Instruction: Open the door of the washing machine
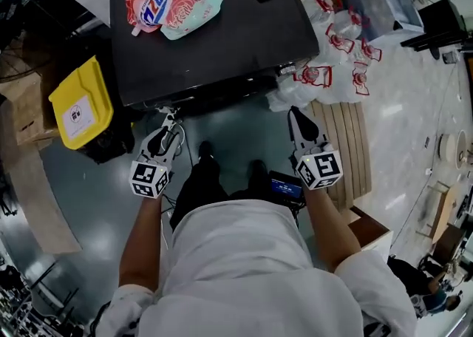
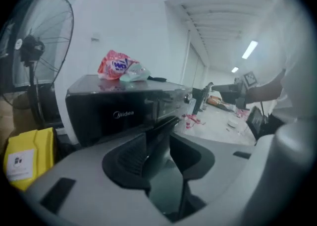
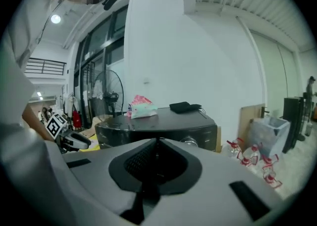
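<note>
Washing machine (image 1: 214, 47), black, 12 o'clock, detergent pouch (image 1: 170, 3) on top. Left gripper (image 1: 169, 115), 9 o'clock: jaws spread, empty. Right gripper (image 1: 295, 114), 3 o'clock: jaws pressed together.

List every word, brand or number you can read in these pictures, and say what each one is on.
"Midea": on the front of the washing machine.
Blue logo on the pouch lying on top: too blurred to read.
White sticker on the yellow bin: print too small to read.
Nothing else is legible.
</note>
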